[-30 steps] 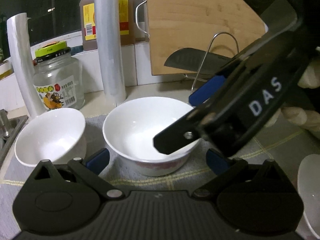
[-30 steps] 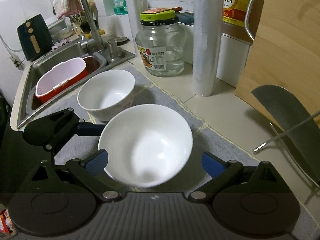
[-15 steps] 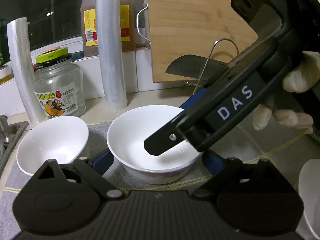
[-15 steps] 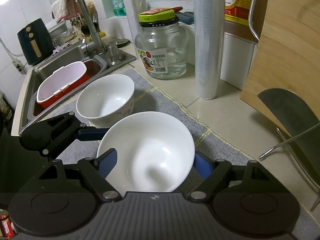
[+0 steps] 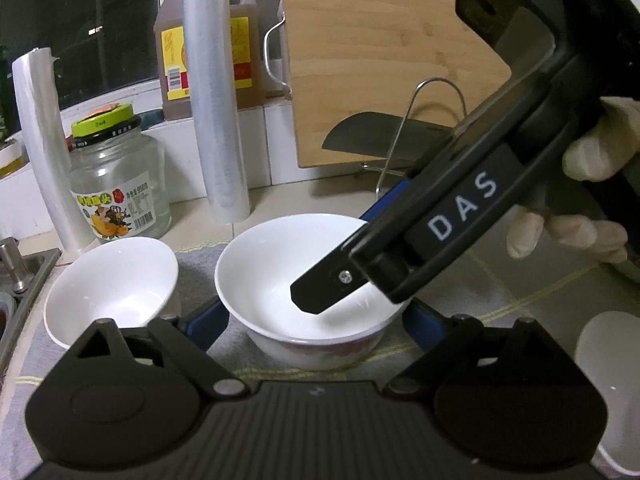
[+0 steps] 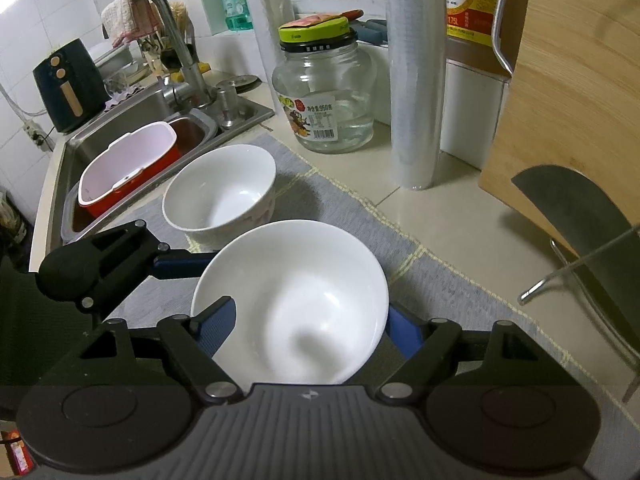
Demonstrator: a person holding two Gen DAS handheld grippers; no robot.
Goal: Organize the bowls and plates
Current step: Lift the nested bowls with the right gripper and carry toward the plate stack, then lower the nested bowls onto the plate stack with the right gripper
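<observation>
Near bowl (image 6: pixel 292 304): white, empty, upright on grey mat (image 6: pixel 440 280), between blue pads of both grippers.
Right gripper (image 6: pixel 308 324): jaws partly closed, one pad at each side of near bowl's rim, apparently touching; firm grip not certain.
Left gripper (image 5: pixel 316 316): jaws wide, either side of near bowl's base; contact cannot be told.
Far bowl (image 6: pixel 220 192): white, empty, upright on mat, just beside near bowl, toward sink (image 6: pixel 132 128).
Sink: holds red tub (image 6: pixel 128 168) with pale interior, nothing seen inside.
Jar (image 6: pixel 324 92): clear glass, green lid, appears empty, on counter behind bowls.
Rolls of film (image 6: pixel 416 80): upright, beside jar.
Board (image 6: pixel 568 92): leaning at wall, knife (image 6: pixel 576 208) in front on wire rack.
</observation>
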